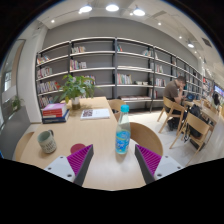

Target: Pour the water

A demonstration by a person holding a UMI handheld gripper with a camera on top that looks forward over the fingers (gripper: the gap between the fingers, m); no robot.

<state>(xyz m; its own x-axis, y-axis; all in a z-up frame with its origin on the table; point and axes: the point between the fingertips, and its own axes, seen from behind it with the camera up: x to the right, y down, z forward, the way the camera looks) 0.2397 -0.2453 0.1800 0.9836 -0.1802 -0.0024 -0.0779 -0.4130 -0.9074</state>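
Flanking a clear plastic water bottle with a blue label and cap (pixel 122 132), the gripper (pixel 114 158) was held wide open, a gap being left at either side between the bottle and the magenta pads (pixel 148 157); nothing was gripped. The bottle was seen standing upright on the light wooden table (pixel 100 140), just ahead of the fingertips. To the left of the fingers, a pale ceramic mug (pixel 47 142) was placed. Farther off, stacked books (pixel 54 112), an open magazine (pixel 95 113) and a leafy potted plant (pixel 74 89) were seen, with grey bookshelves (pixel 110 65) beyond. A seated person (pixel 175 95) was observed at the far right.
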